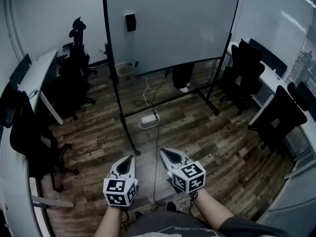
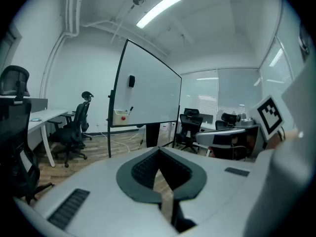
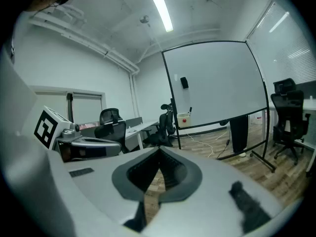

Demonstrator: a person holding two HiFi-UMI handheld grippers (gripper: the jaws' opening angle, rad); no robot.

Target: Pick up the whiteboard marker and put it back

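Both tools are closed and carry nothing. The left tool and the right tool hang low in front of the person, tips together, well apart from the whiteboard. The whiteboard marker stands upright in a small cream box on the board's lower rail, at its left end. The likeliest trouble lies on the floor between. A power strip and its loose cables sit in the walking line, and the stand's long foot reaches toward the person, so a step could snag. At the box, a tool brought in with too narrow a gap could nudge the slim marker aside or tip the box off the rail. A hard push might shift the board toward the legs of someone standing behind it. Count: two tools, one whiteboard, one black eraser on it, one box, one marker in sight, one power strip, at least five office chairs.
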